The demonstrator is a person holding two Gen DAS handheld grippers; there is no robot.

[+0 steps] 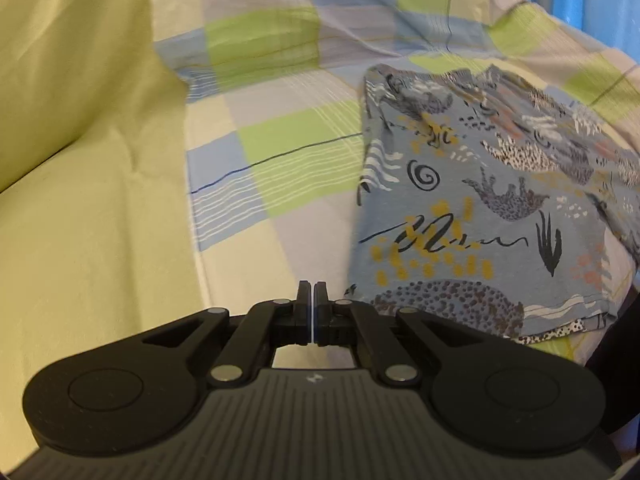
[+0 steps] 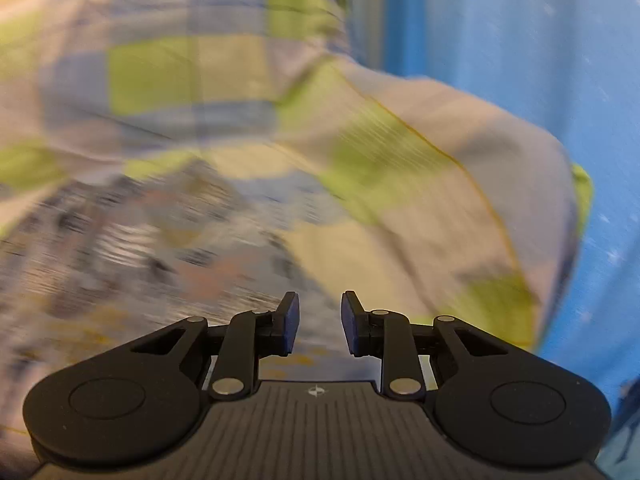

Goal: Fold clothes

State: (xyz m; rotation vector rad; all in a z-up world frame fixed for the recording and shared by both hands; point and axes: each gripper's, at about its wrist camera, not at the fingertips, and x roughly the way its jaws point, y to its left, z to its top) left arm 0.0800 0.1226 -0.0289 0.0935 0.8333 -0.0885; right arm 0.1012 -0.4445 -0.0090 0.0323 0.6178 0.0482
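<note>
The folded blue patterned cotton garment (image 1: 480, 208) lay on the green-and-blue checked bedsheet (image 1: 280, 140). The left gripper (image 1: 311, 292) hovered just beside it, fingers together on nothing. The right gripper (image 2: 320, 312) had fingers apart.

right gripper (image 2: 320, 322) parted, empty | blurred patterned garment (image 2: 120, 248) | checked sheet (image 2: 400, 152)

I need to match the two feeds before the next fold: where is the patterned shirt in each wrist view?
Left wrist: the patterned shirt lies on the right half, past and right of the shut left gripper.
Right wrist: the patterned shirt is a motion-blurred patch at lower left, left of and beyond the open right gripper.
Shared landmark: the checked bedsheet under it.
</note>
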